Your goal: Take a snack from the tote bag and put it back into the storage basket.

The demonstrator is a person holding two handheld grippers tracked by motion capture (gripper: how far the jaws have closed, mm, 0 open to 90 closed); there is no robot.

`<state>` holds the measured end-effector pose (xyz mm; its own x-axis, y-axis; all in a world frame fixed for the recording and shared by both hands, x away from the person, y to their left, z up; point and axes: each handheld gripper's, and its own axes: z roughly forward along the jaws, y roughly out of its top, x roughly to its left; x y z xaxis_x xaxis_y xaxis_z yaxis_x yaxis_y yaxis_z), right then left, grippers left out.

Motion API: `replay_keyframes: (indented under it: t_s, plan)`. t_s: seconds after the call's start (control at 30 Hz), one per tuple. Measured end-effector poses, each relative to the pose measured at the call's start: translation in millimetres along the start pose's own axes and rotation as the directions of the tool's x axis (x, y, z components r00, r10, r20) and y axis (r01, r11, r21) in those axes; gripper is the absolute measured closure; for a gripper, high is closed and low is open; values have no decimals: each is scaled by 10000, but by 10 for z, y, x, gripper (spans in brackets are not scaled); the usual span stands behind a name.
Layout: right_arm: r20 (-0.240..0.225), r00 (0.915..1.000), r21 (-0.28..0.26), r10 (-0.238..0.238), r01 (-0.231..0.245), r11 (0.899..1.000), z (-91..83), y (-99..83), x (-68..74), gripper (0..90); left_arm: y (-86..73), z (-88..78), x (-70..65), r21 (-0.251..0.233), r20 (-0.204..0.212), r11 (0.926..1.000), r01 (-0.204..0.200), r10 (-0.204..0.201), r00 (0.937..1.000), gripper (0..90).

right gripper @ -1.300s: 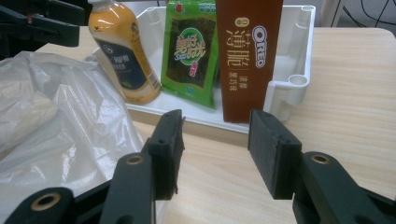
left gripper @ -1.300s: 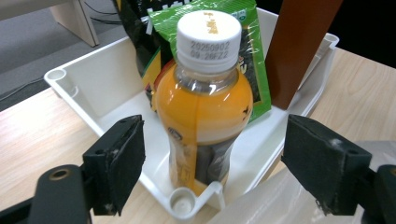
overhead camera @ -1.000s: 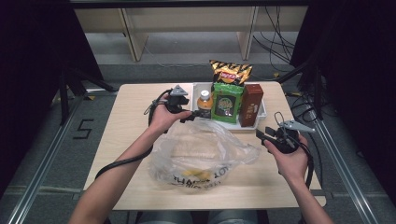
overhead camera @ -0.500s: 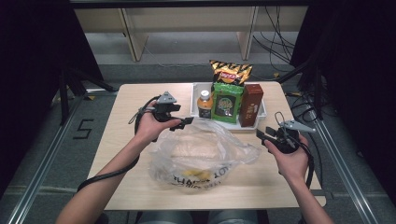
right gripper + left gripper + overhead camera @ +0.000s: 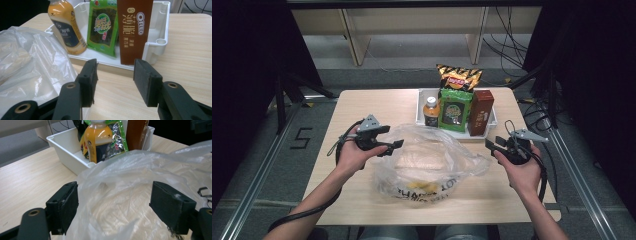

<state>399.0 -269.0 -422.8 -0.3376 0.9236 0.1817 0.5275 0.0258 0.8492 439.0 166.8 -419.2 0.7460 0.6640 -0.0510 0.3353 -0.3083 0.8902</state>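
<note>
**A:** High view first: your left gripper (image 5: 393, 146) sits at the left edge of the clear plastic bag (image 5: 432, 162), which lies crumpled in the middle of the table (image 5: 362, 107). Your right gripper (image 5: 490, 145) hangs at the bag's right edge, near the front of the white tray (image 5: 421, 107).

**B:** What is in the tray?

**A:** An orange juice bottle (image 5: 430, 111), a green snack packet (image 5: 454, 110) and a brown biscuit box (image 5: 480, 112) stand side by side, with a chips bag (image 5: 458, 77) upright behind them.

**B:** Left gripper view, what do you get?

**A:** Your jaws stand wide apart, and the plastic bag (image 5: 140, 182) bulges up between them. The film lies against the left pad, or just beside it; I cannot tell if it touches. The right pad stands beside a fold, and neither pad pinches anything. Beyond the bag you see the tray (image 5: 67, 152), with the juice bottle (image 5: 96, 140) at its near wall.

**B:** And the right gripper view?

**A:** Your jaws are apart here too, with bare table (image 5: 190, 50) between them. The plastic bag (image 5: 32, 62) lies to their left and reaches the left jaw. Straight ahead the biscuit box (image 5: 133, 30) stands in the tray (image 5: 160, 37), the green packet (image 5: 103, 27) beside it and the juice bottle (image 5: 65, 27) further left.
</note>
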Motion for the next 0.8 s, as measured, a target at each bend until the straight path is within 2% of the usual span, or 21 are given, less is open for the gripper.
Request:
replay_keyframes:
  t_s: [0.1, 0.23, 0.3, 0.37, 0.5, 0.57, 0.63, 0.67, 0.73, 0.8]
  plan:
    - [-74, 9997, -29, -216, 216, 9998, -5, -4, -18, 545, -123, -112, -33, -41, -54, 9999, 97, -98, 9999, 220]
    - [84, 10000, 0, -25, 25, 10000, 3, -5, -8, 545, -272, -240, -56, -76, -197, 9995, 318, -320, 9993, 221]
    - [10, 9999, 42, 104, -104, 9999, 7, -5, 9, 545, -349, -298, -77, -173, -216, 9988, 457, -461, 9987, 220]
    - [64, 9999, 13, -104, 104, 9999, 11, -7, 0, 544, -424, -350, -96, -324, -214, 9978, 571, -579, 9981, 219]
    - [11, 10000, 109, 44, -44, 9999, 12, -10, 17, 543, -580, -417, -128, -734, -301, 9924, 984, -1008, 9944, 224]
    - [13, 9999, 98, -133, 133, 9999, 17, -15, 2, 543, -612, -440, -150, -840, -398, 9920, 940, -976, 9944, 221]
    - [38, 10000, 112, -77, 76, 9999, 26, -19, 1, 542, -618, -450, -150, -1000, -422, 9919, 785, -830, 9957, 219]
    - [6, 9990, 19, -442, 442, 9990, 34, -16, -33, 542, -621, -446, -146, -1074, -474, 9915, 737, -791, 9957, 218]
    - [33, 9992, -12, -399, 399, 9992, 42, -18, -38, 541, -631, -433, -131, -1139, -511, 9914, 637, -699, 9962, 216]
    - [140, 9987, -15, -492, 492, 9988, 55, -22, -46, 541, -652, -432, -117, -1108, -510, 9909, 769, -829, 9952, 217]
